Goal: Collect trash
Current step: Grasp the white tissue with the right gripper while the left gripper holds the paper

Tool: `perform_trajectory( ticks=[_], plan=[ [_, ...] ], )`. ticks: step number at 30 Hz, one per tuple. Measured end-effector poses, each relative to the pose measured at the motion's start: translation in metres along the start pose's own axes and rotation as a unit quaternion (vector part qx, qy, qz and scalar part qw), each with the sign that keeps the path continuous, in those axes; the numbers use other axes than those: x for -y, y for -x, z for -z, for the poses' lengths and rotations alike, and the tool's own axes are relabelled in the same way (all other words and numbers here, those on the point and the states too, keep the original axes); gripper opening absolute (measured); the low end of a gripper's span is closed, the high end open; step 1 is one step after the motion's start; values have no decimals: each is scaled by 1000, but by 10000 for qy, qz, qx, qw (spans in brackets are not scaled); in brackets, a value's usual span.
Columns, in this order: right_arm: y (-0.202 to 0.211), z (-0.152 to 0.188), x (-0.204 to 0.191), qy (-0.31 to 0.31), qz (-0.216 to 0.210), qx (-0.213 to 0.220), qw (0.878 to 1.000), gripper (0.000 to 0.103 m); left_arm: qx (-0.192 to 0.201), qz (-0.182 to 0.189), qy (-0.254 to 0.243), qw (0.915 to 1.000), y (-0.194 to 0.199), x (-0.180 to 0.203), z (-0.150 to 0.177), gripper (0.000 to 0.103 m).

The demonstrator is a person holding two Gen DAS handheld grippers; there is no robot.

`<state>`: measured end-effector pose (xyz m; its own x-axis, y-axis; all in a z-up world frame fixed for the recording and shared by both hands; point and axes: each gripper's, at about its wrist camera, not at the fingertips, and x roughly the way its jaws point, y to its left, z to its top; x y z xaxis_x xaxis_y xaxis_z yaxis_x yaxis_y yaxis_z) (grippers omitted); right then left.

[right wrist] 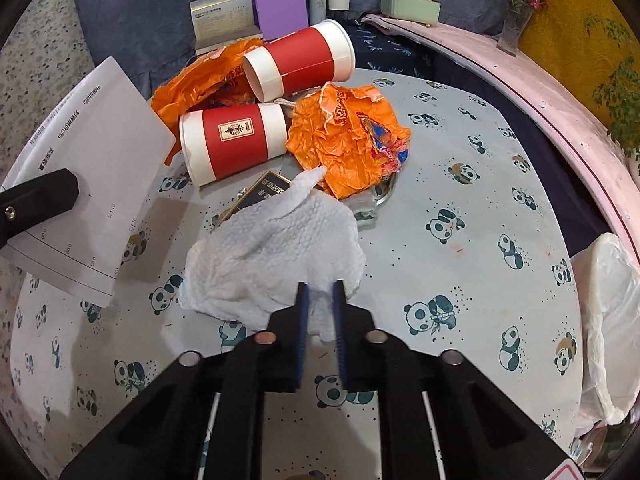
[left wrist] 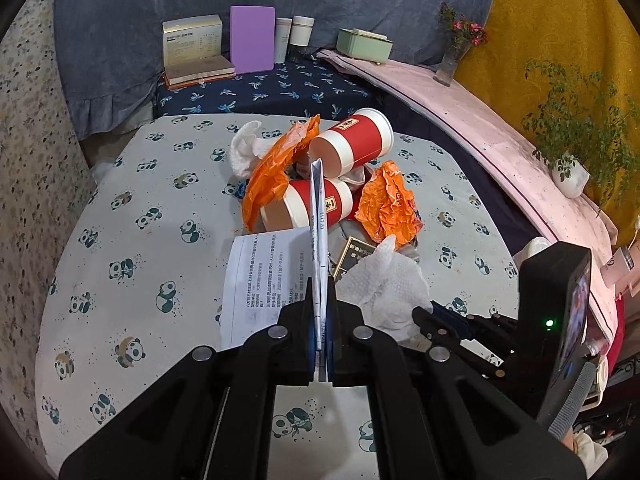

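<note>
A trash pile lies on the round panda-print table (left wrist: 132, 240): two red and white paper cups (left wrist: 352, 142) (right wrist: 232, 140), crumpled orange plastic wrappers (left wrist: 388, 204) (right wrist: 344, 140), white tissues and a small dark card (right wrist: 260, 194). My left gripper (left wrist: 320, 292) is shut on a printed paper sheet (left wrist: 319, 216), held upright and edge-on above the table; the sheet shows flat in the right wrist view (right wrist: 100, 168). My right gripper (right wrist: 321, 292) has its fingers around the near edge of a crumpled white tissue (right wrist: 272, 248), jaws narrowly apart.
Boxes, a purple block (left wrist: 252, 38) and white jars (left wrist: 302, 30) stand on a dark cloth behind the table. A pink ledge (left wrist: 480, 120) with a vase and a potted plant curves along the right. A white plastic bag (right wrist: 608, 320) hangs at the table's right edge.
</note>
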<state>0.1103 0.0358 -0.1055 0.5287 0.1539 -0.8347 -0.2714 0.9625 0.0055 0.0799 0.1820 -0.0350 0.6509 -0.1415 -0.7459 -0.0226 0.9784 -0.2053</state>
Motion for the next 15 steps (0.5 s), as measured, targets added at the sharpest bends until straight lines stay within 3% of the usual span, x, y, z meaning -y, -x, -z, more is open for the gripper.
perform_trajectory(
  ticks=[15],
  plan=[
    [95, -6, 54, -474, 273, 1003, 9935, 6, 257, 281, -343, 9987, 33, 50, -3, 3]
  ],
)
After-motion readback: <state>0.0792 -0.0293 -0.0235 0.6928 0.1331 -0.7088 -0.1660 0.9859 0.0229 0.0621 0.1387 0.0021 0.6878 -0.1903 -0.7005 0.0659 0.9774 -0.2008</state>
